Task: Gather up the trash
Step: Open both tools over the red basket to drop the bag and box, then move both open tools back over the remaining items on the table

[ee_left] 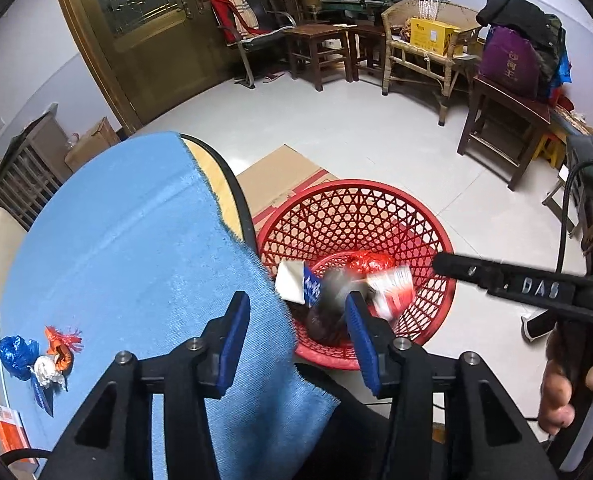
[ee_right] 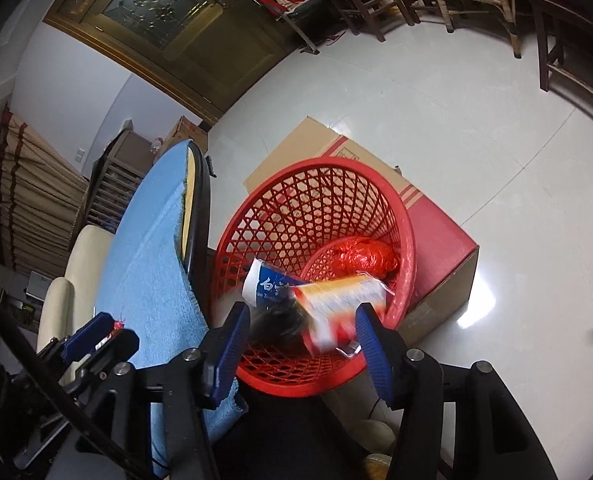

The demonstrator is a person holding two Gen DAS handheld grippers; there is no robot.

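Your left claw [ee_left: 296, 332] hangs over the edge of the surface [ee_left: 136, 240], which wears a blue cloth, and its blue pads stand spread with nothing pressed between them. Your right claw [ee_right: 304, 340] hovers over the red basket [ee_right: 408, 240], also spread and pinching nothing; in the left wrist view it reaches in from the right as a black finger above the basket's rim.

The basket sits on the floor, just beside the surface's edge and against a flattish cardboard box [ee_right: 436, 240] behind it. That edge and its dark frame crowd the basket's left side.

Inside the basket lie a crumpled red plastic bag [ee_right: 360, 256], a white and blue toothpaste box [ee_right: 268, 284], an orange and white packet [ee_right: 336, 308] that is blurred, and a dark smeared object [ee_right: 276, 320] you cannot identify, perhaps mid-fall.

More trash waits on the cloth, well apart from the basket: a blue wrapper [ee_left: 16, 356], an orange wrapper [ee_left: 60, 344] and a white crumpled piece [ee_left: 48, 372] clustered together, with an orange carton [ee_left: 12, 428] near the edge closest to you.

Across the room stand wooden chairs [ee_left: 316, 48], a wicker bench [ee_left: 424, 48] holding a yellow box [ee_left: 432, 34], and a brass-coloured door [ee_left: 144, 32].
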